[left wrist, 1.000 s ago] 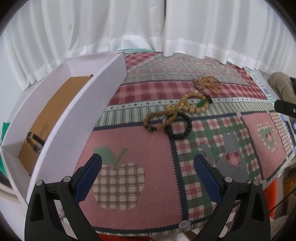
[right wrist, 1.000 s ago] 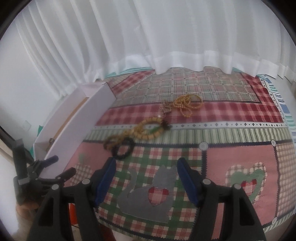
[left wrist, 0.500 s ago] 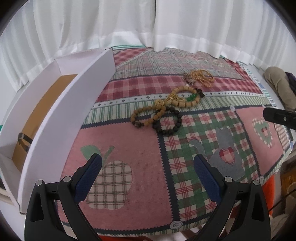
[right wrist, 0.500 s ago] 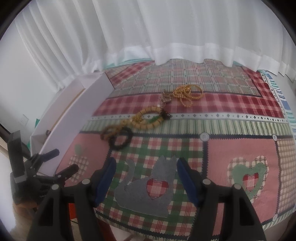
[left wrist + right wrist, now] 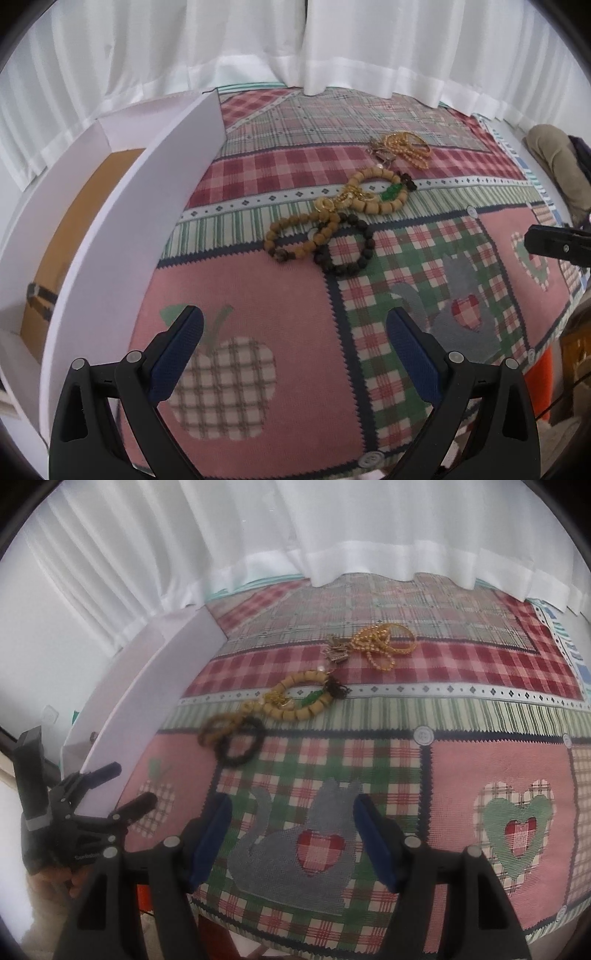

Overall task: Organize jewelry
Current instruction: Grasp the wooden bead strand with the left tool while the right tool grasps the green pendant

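Several bracelets lie in a row on the patchwork cloth: a black bead bracelet (image 5: 349, 247) (image 5: 242, 746), a brown wooden bead bracelet (image 5: 295, 236) (image 5: 218, 727), a pale bead bracelet with a green charm (image 5: 380, 192) (image 5: 306, 698), and a gold chain pile (image 5: 404, 147) (image 5: 380, 644). A white box (image 5: 122, 221) (image 5: 147, 698) with a brown floor stands at the left; a dark strap item (image 5: 40, 295) lies inside. My left gripper (image 5: 293, 343) (image 5: 127, 786) is open and empty, near the apple patch. My right gripper (image 5: 291, 830) is open and empty, over the cat patch.
White curtains (image 5: 295, 55) hang behind the table. The table's front edge (image 5: 369, 459) is close under both grippers. An orange object (image 5: 539, 384) sits below the right edge. A beige bundle (image 5: 554, 158) lies at the far right.
Both grippers have moved forward toward the bracelets, which sit larger and nearer in view. The box has shifted left in the left wrist view. Both grippers stay open.
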The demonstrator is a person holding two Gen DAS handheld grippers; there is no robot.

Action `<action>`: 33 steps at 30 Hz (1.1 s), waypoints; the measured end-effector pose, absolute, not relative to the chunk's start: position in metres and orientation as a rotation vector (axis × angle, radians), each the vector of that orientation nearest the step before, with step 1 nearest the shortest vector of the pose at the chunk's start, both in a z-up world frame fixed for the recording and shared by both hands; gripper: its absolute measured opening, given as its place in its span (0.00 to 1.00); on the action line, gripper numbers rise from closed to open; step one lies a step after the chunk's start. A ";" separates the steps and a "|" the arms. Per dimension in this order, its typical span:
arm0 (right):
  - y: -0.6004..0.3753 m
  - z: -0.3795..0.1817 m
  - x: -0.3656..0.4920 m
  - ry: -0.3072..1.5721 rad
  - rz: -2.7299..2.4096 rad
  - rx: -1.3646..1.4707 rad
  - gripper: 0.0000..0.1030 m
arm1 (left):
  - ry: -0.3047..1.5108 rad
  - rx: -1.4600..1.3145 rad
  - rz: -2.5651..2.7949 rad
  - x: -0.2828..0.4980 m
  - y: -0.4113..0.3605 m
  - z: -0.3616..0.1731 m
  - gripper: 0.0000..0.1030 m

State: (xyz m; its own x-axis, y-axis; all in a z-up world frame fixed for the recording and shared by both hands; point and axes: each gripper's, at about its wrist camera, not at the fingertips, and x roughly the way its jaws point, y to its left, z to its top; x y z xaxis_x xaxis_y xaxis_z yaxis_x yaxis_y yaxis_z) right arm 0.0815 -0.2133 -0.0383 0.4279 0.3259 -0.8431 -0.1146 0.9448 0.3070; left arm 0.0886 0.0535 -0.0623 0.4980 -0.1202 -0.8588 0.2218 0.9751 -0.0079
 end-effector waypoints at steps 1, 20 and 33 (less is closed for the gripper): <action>-0.216 -0.040 0.083 1.099 0.271 0.225 0.68 | 1.035 0.106 -0.219 0.093 0.055 -0.063 0.97; -0.232 -0.113 0.238 1.250 0.227 0.417 0.57 | 1.098 0.204 -0.347 0.179 0.017 -0.126 0.80; -0.213 -0.122 0.253 1.223 0.262 0.299 0.15 | 1.125 0.136 -0.430 0.182 0.026 -0.118 0.10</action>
